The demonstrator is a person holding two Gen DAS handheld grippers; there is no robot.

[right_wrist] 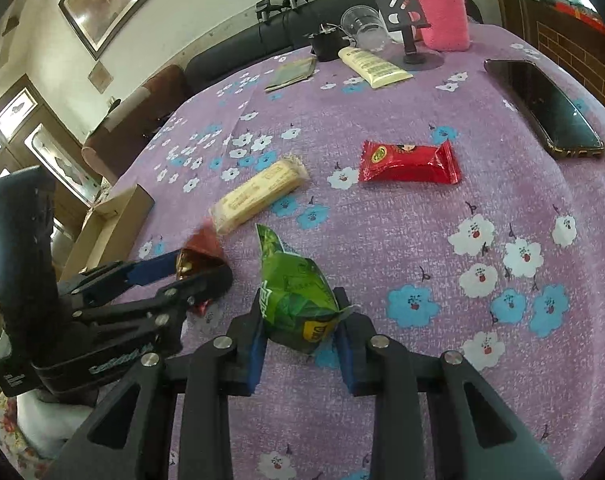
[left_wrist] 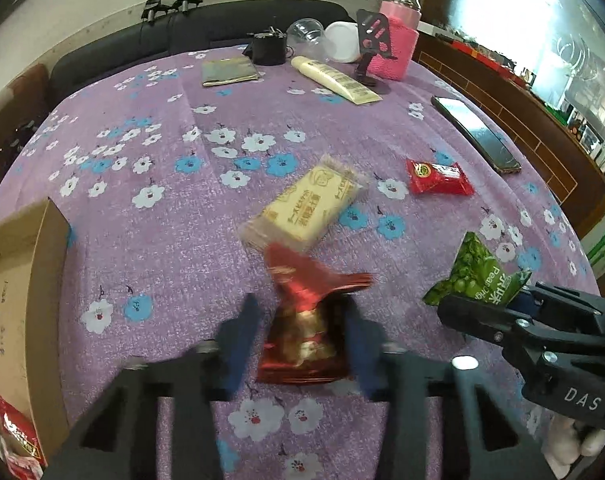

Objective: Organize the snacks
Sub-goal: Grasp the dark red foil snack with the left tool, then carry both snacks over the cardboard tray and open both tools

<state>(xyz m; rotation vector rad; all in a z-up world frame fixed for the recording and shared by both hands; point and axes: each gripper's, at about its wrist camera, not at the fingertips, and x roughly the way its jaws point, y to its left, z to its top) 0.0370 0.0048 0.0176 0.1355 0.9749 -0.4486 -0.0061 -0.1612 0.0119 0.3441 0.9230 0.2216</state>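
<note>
**A:** Both hands are loaded. The left gripper (left_wrist: 302, 344) has its jaws pinched on the dark red foil snack (left_wrist: 302, 336), which sits right between the blue pads, its crimped end sticking out ahead of the fingertips.

**B:** And the right gripper (right_wrist: 300, 344) is clamped on the green pea packet (right_wrist: 298, 304), pads pressing in from both sides. The packet stands up out of the jaws, its top corner pointing away from the camera.

**A:** So this looks like the carry stage: two snacks gripped, neither dropped off yet. The cardboard box (left_wrist: 42, 280) lies off to the left gripper's left, with a red packet (left_wrist: 16, 432) already inside its near end.

**B:** My guess is the box is the destination. The left hand's next move would be a swing leftward over the box wall, then a release.

**A:** The right hand has farther to go, across the left one. Best it waits its turn.

**B:** Ahead of both grippers on the purple floral cloth (right_wrist: 422, 240), the yellow wafer bar (left_wrist: 306, 208) and the red candy packet (right_wrist: 408, 162) still lie loose.
</note>
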